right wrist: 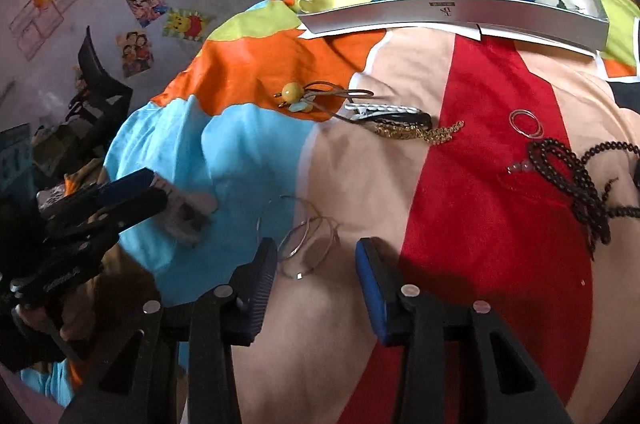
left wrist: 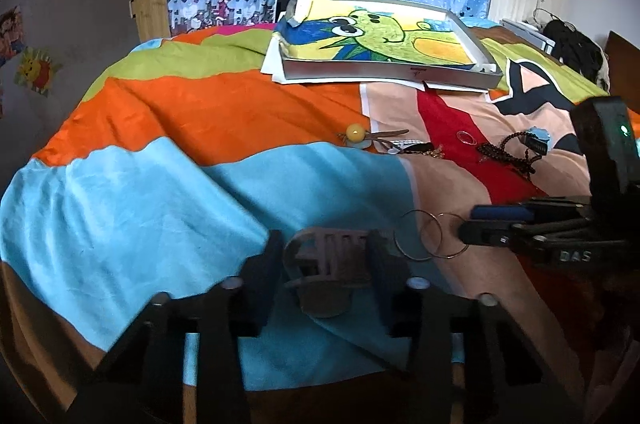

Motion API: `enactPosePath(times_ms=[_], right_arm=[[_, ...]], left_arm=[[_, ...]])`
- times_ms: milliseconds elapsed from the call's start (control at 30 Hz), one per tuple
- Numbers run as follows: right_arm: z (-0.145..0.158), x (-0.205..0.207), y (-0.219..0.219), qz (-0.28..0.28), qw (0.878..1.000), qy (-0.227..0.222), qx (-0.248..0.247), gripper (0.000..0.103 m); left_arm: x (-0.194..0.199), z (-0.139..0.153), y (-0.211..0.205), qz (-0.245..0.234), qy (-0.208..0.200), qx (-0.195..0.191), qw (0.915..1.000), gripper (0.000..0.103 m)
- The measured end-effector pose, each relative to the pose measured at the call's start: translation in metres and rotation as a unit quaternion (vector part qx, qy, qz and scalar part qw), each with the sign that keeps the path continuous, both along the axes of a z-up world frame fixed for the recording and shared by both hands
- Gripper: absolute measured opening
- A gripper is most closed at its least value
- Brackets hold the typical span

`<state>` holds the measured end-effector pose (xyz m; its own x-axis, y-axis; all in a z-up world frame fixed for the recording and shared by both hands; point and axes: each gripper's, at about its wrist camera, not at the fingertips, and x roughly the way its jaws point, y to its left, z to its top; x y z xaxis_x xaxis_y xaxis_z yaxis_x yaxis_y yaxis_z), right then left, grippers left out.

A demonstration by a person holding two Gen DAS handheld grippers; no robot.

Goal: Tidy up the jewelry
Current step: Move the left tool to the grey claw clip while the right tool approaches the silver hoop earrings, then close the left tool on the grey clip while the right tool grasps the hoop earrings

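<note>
A bed (left wrist: 168, 191) carries everything. It is covered with a soft blanket (right wrist: 248, 151) in big patches of light blue, orange, green, red and peach. At the far side lies a shallow silver tray (left wrist: 400, 75) with a green cartoon drawing in it, and white paper sheets (left wrist: 276, 67) lie under the tray. In the middle of the blanket lie a yellow bead hair tie (right wrist: 294, 93), a white hair clip (right wrist: 384, 109), a gold chain (right wrist: 424, 133), small thin rings (right wrist: 526, 123) and dark bead bracelets (right wrist: 576, 179). Nearer lie large thin wire hoops (right wrist: 308, 244) and a brown claw hair clip (left wrist: 328, 264), resting on the blue and peach parts.
</note>
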<state>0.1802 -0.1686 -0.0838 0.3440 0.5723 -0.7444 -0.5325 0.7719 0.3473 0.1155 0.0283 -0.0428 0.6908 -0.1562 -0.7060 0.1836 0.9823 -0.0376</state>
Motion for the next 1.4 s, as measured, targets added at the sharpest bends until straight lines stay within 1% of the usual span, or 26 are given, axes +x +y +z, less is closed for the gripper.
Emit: enactPosePath(times_ms=[33,67,133,167,200,300,333,367,400,567,767,1000,1033,1067,1100,1133,1233,1267,1333,1367,1400], right_arm=[[-0.001,0.002,0.003,-0.002,1.0,0.0,-0.007,0.033],[-0.003,0.002,0.005,-0.004,1.0,0.001,-0.015,0.029],[-0.007,0.002,0.007,-0.009,1.0,0.007,-0.027,0.013],[-0.008,0.001,0.007,-0.009,1.0,0.01,-0.028,0.011],[-0.008,-0.001,0.007,-0.009,1.0,0.011,-0.027,0.01],[-0.005,-0.007,0.004,-0.01,1.0,0.012,-0.017,0.004],[-0.003,-0.01,0.001,-0.013,1.0,0.008,-0.012,0.004],[0.0,-0.012,-0.002,-0.016,1.0,0.004,-0.009,0.004],[0.003,-0.014,-0.005,-0.019,1.0,-0.001,-0.005,0.004],[0.022,-0.02,-0.015,-0.031,0.999,-0.022,0.014,0.004],[0.045,-0.025,-0.02,-0.038,0.997,-0.056,0.022,0.003],[0.054,-0.023,-0.024,-0.044,0.996,-0.062,0.037,0.003],[0.053,-0.023,-0.024,-0.043,0.996,-0.061,0.038,0.003],[0.052,-0.024,-0.024,-0.043,0.996,-0.061,0.039,0.003],[0.05,-0.024,-0.024,-0.043,0.997,-0.059,0.039,0.003],[0.049,-0.024,-0.024,-0.043,0.997,-0.057,0.039,0.003],[0.044,-0.024,-0.024,-0.044,0.997,-0.049,0.041,0.003],[0.043,-0.024,-0.024,-0.044,0.997,-0.047,0.042,0.003],[0.041,-0.022,-0.023,-0.044,0.997,-0.045,0.043,0.003],[0.04,-0.022,-0.023,-0.043,0.997,-0.043,0.044,0.003],[0.039,-0.021,-0.023,-0.042,0.997,-0.04,0.045,0.003]], left_arm=[[0.0,0.0,-0.002,0.0,-0.001,0.005,1.0,0.028],[0.001,0.0,-0.004,0.001,-0.003,0.01,0.9999,0.023],[0.001,0.001,-0.006,0.003,-0.005,0.015,0.9999,0.02],[0.001,0.001,-0.008,0.007,-0.007,0.019,0.9998,0.017],[0.001,0.002,-0.009,0.009,-0.007,0.023,0.9997,0.012],[0.002,0.005,-0.012,0.012,-0.006,0.02,0.9997,0.006],[0.002,0.006,-0.012,0.013,-0.006,0.019,0.9997,0.006],[0.002,0.007,-0.013,0.015,-0.006,0.018,0.9997,0.002],[0.002,0.009,-0.014,0.017,-0.007,0.018,0.9997,0.001],[0.0,0.018,-0.02,0.023,-0.018,0.016,0.9995,0.0],[-0.004,0.031,-0.025,0.012,-0.027,0.007,0.9995,0.0],[-0.005,0.045,-0.024,0.004,-0.03,-0.007,0.9995,0.0],[-0.005,0.046,-0.023,-0.007,-0.027,-0.014,0.9995,0.0],[-0.005,0.047,-0.023,-0.009,-0.027,-0.012,0.9995,0.0],[-0.006,0.046,-0.022,-0.01,-0.026,-0.007,0.9996,0.0],[-0.007,0.044,-0.02,-0.02,-0.02,-0.011,0.9995,0.0],[-0.008,0.034,-0.015,-0.02,0.001,-0.009,0.9998,0.0],[-0.008,0.029,-0.014,-0.019,0.009,-0.007,0.9998,0.003],[-0.007,0.02,-0.012,-0.013,0.024,-0.008,0.9996,0.019],[-0.007,0.017,-0.01,-0.009,0.027,-0.01,0.9995,0.041],[-0.007,0.014,-0.009,-0.003,0.028,-0.012,0.9995,0.06]])
